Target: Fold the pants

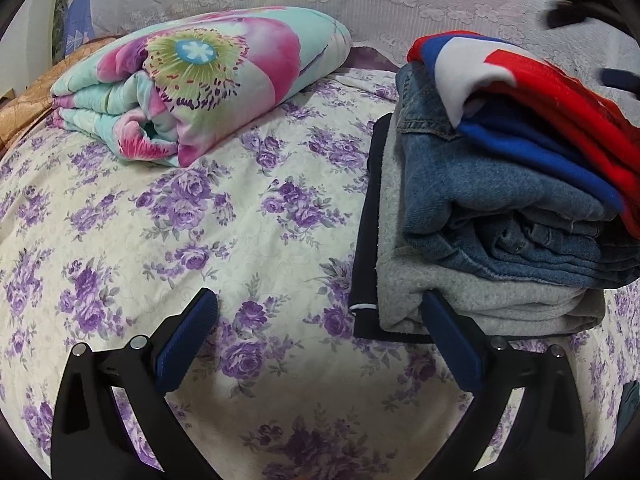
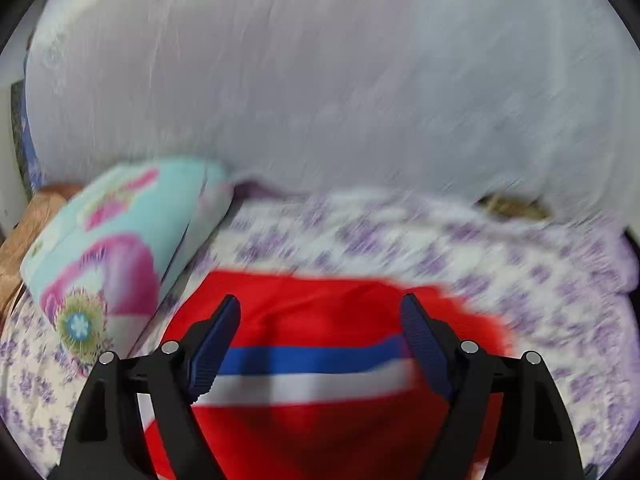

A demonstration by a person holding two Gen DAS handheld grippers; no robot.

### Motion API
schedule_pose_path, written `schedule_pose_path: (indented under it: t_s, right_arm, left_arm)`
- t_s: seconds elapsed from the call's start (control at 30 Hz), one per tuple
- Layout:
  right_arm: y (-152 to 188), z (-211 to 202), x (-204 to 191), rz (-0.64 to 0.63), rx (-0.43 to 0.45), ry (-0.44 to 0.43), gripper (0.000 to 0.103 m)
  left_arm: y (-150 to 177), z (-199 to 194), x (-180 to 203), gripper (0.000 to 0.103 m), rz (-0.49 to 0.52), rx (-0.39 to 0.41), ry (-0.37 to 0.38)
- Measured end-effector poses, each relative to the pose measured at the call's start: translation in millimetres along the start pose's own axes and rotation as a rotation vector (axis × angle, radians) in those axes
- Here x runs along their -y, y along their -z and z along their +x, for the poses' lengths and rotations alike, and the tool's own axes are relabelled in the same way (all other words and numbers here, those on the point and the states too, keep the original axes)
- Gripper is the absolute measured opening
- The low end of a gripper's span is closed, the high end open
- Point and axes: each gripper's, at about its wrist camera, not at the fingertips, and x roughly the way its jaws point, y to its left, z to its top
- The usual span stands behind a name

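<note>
Folded red, white and blue pants (image 1: 568, 92) top the stack of jeans (image 1: 500, 200) on the floral bedsheet (image 1: 200, 240), right gripper (image 2: 320, 312) wide above them, left gripper (image 1: 320, 308) wide, both empty.

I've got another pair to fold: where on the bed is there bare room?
Free: the floral sheet between the rolled quilt and the clothes stack, running toward the left hand-held gripper. Crowded: the right side, under the stack.
</note>
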Motion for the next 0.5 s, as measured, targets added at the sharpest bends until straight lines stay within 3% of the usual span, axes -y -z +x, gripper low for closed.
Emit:
schedule_pose_path:
  t_s: [0.07,0.13,0.17,0.2,0.23,0.3,0.43,0.5]
  right_arm:
    - [10,-1,22,0.025,-0.007,0.04,0.083]
    - [27,17,34,0.0,-0.083,0.059,0.084]
    - [45,37,39,-0.012,-0.159,0.037,0.089]
    - [58,45,49,0.03,-0.161,-0.004,0.093]
    - [65,47,59,0.088,-0.149,-0.032,0.1]
    - [74,55,80,0.237,-0.165,-0.148,0.1]
    - [72,48,81,0.25,-0.137,-0.165,0.1]
    - [70,16,84,0.261,-0.03,-0.165,0.1]
  left_arm:
    - [0,0,-1,0.099,-0.007,-0.001,0.003]
    - [1,0,0,0.099,-0.002,0.004,-0.005]
    - [1,0,1,0.099,0.001,0.007,-0.008]
    - [2,-1,1,0.099,0.004,0.01,-0.012]
    - [3,-1,2,0.099,0.009,0.01,-0.017]
    - [4,0,3,0.099,0.018,0.012,-0.021]
    - [3,0,3,0.099,0.023,0.014,-0.022]
    - [3,0,3,0.099,0.018,0.009,-0.014]
